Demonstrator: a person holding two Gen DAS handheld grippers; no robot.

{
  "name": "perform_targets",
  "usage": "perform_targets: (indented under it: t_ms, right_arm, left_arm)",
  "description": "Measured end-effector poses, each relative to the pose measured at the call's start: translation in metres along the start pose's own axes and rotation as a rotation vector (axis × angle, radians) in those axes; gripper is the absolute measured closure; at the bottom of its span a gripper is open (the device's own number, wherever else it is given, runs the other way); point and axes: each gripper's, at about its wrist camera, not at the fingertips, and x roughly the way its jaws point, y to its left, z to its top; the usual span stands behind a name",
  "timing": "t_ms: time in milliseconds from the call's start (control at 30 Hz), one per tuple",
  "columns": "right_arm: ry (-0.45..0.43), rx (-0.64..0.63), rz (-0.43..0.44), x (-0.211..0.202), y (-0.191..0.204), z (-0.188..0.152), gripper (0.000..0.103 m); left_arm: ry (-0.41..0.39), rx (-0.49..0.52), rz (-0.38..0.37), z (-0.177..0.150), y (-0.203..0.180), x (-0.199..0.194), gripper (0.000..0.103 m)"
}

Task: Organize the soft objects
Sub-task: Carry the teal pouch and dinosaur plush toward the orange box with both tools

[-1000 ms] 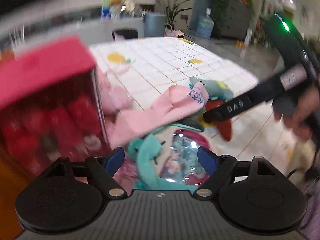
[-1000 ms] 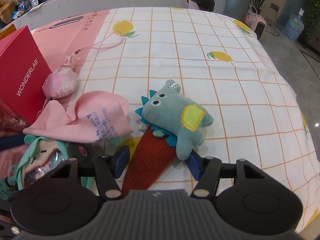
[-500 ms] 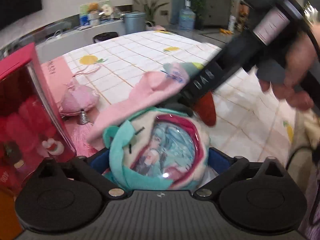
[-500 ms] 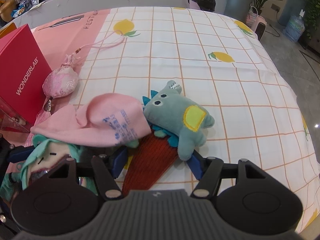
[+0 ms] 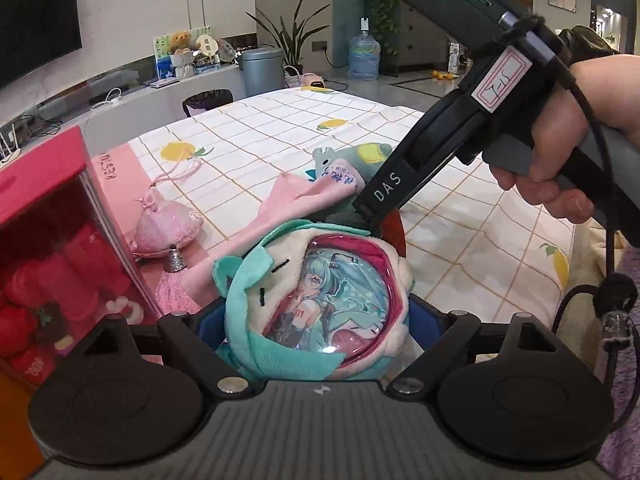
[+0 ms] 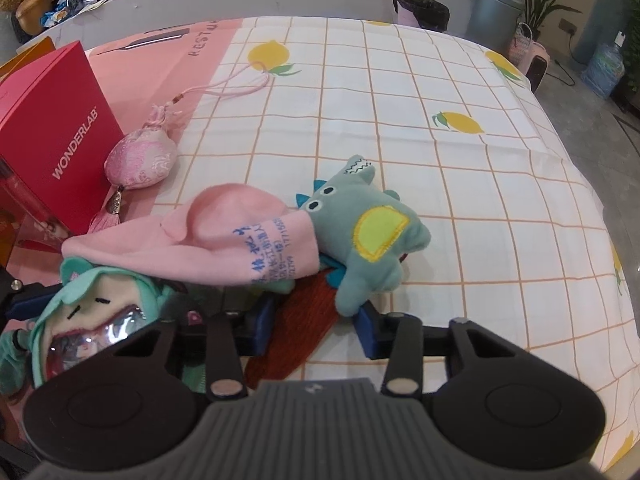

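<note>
We are bracketing the round plush between the wide-open jaws of the left hand-held gripper; whether the pads are pressing we cannot tell. It is looking light and squashy, with a slick clear window, so we are judging its fleecy teal rim the better hold. Ahead, the right hand-held gripper is just narrowing around the red ribbed cloth beneath the dinosaur and pink cloth.

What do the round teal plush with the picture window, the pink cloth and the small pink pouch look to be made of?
Teal plush: fuzzy fleece rim, with a glossy clear plastic window, judging by the glare spots. Pink cloth: matte, soft knit or felt, draping in folds, blue print on it. Pink pouch: shiny patterned brocade, probably satin, with a cord.
</note>
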Motion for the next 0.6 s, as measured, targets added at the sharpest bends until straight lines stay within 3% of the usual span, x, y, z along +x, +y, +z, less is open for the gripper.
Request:
perform_targets:
  t_ms: [100,167,367,500,567,600]
  right_arm:
    - [-0.002,0.007,0.003,-0.004,-0.002,-0.001,0.071]
    - [-0.01,0.005,-0.002,-0.008,-0.003,-0.002,0.09]
    - [-0.02,0.022,-0.009,-0.014,-0.009,-0.005,0.093]
    - [-0.027,0.02,-0.015,-0.015,-0.009,-0.005,0.093]
    - [-0.031,0.024,-0.013,-0.017,-0.009,-0.005,0.093]
    - [-0.029,0.023,-0.014,-0.017,-0.009,-0.005,0.093]
  left_arm:
    - [0.002,-0.019,-0.004,0.002,0.002,-0.008,0.0]
    - [-0.006,-0.04,-0.02,0.004,0.005,-0.015,0.0]
    - [-0.04,-0.134,-0.046,0.014,0.022,-0.031,0.0]
    - [-0.018,-0.261,-0.114,0.02,0.041,-0.037,0.0]
    - [-0.015,-0.312,-0.178,0.023,0.052,-0.038,0.0]
    - [0.025,-0.321,-0.217,0.023,0.057,-0.033,0.0]
